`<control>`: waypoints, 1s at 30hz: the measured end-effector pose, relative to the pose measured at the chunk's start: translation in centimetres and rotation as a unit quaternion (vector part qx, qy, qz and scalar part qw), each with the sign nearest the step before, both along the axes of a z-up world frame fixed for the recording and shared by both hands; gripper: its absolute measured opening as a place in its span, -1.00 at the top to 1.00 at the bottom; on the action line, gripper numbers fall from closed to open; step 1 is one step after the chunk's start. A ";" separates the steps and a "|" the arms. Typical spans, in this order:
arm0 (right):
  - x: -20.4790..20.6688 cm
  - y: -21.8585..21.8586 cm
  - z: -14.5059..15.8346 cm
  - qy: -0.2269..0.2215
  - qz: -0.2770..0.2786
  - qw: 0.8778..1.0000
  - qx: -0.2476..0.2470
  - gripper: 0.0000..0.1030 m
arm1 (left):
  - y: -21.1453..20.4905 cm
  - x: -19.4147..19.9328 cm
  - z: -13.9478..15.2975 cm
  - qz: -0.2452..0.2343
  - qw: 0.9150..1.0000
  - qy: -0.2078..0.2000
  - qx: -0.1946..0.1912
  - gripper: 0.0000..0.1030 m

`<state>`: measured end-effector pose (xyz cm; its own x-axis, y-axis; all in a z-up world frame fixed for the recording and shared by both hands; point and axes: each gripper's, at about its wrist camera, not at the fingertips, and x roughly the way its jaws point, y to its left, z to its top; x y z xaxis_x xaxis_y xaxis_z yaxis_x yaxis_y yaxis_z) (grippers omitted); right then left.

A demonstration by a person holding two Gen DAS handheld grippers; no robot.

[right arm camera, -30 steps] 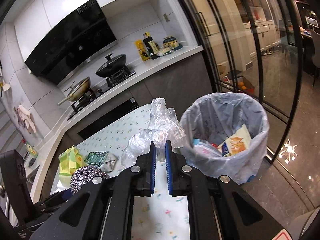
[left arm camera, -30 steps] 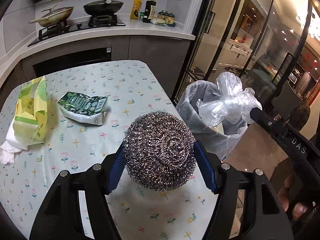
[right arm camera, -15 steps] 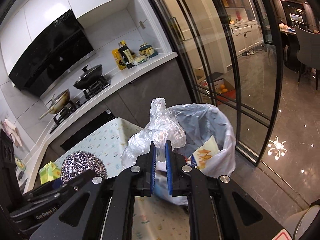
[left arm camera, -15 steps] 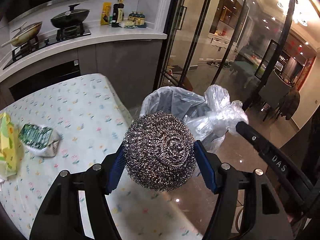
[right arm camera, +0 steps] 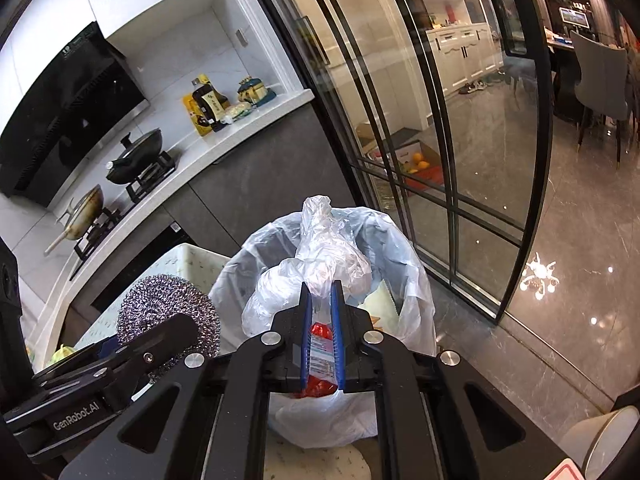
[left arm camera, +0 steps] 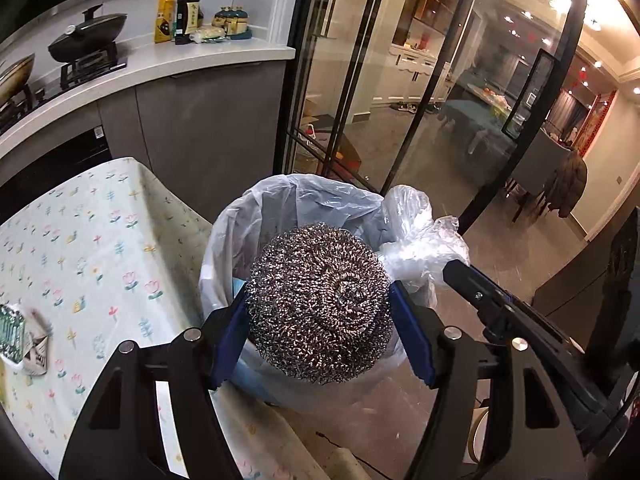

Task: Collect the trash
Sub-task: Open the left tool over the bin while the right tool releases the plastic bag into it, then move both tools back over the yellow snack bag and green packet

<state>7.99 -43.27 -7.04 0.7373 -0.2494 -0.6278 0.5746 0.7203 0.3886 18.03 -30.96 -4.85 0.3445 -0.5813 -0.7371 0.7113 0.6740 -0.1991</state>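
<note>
My left gripper is shut on a round steel wool scourer, which hangs over the mouth of the lined trash bin beside the table. My right gripper is shut on a crumpled clear plastic bag, held above the same bin. The scourer and the left gripper's finger appear at the lower left of the right wrist view. The plastic bag shows just right of the scourer in the left wrist view. Packaging lies inside the bin.
The floral-cloth table ends just left of the bin; a green-and-white wrapper lies on it at the far left. A kitchen counter with pans and bottles runs behind. Glass sliding doors stand close behind the bin.
Both grippers have swung right, off the table and over the bin, carrying the scourer and the plastic bag. The bin is nearer and more central in both views.
</note>
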 end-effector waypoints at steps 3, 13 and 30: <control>0.9 -0.6 -0.5 0.003 -0.002 1.000 0.003 0.82 | -0.9 0.5 -0.7 -0.001 1.000 -0.002 0.009 -0.28; 2.2 -0.8 -1.4 0.003 -0.001 1.000 0.009 0.57 | -0.7 1.8 -1.5 0.024 0.999 -0.009 0.018 -0.51; 0.2 2.5 1.9 -0.021 0.001 1.000 -0.012 0.24 | 3.2 1.1 1.2 0.050 0.999 -0.022 -0.003 -0.64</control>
<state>8.19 -40.77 -5.13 0.7637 -0.2620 -0.5900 0.5560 0.7314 0.3949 19.09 -27.73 -3.70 0.4330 -0.5474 -0.7161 0.6496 0.7403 -0.1732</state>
